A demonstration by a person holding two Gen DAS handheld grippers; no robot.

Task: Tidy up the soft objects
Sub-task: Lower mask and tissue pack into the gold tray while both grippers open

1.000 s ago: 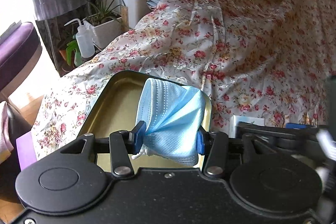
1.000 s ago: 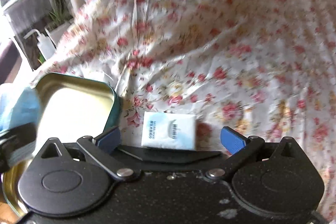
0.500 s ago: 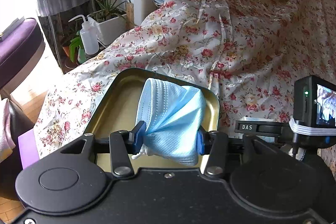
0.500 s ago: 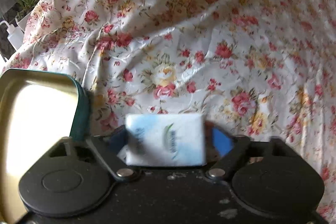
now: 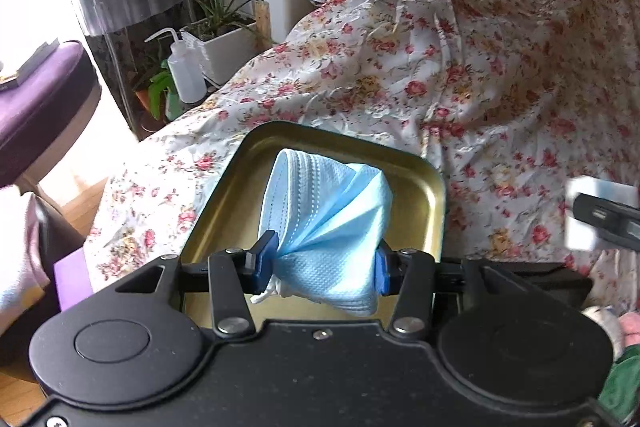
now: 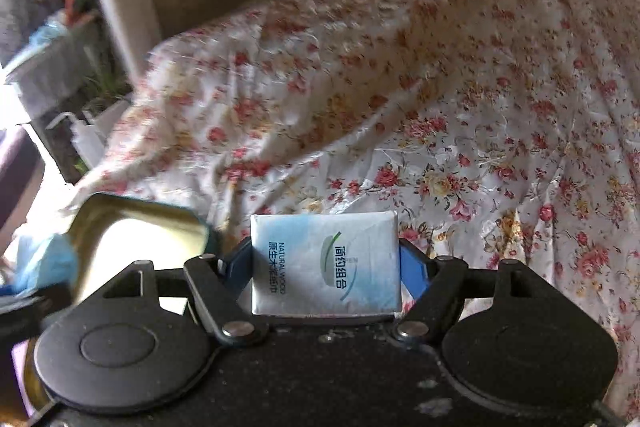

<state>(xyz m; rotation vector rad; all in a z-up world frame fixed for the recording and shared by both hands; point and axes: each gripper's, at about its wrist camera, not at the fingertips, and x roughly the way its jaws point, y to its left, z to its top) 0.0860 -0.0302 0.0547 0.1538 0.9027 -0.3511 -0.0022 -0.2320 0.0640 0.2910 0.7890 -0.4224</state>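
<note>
Currently the left gripper (image 5: 320,263) has its blue pads (image 5: 263,259) pressed against both sides of a crumpled light-blue face mask (image 5: 326,219), jaws nearly together. The mask hangs above the interior of an open gold-coloured tin (image 5: 428,195), which rests on the floral bedspread (image 5: 480,87). The right gripper (image 6: 326,265) has its jaws at a medium width, having just closed onto a white-and-blue tissue pack (image 6: 325,263); both pads sit against the pack's short sides, and the pack is lifted clear of the bedspread. In the right wrist view the tin (image 6: 140,227) lies to the left of the pack. A squeeze bottle (image 5: 185,71) and a potted plant (image 5: 224,39) stand on the floor beyond the bed's corner.
</note>
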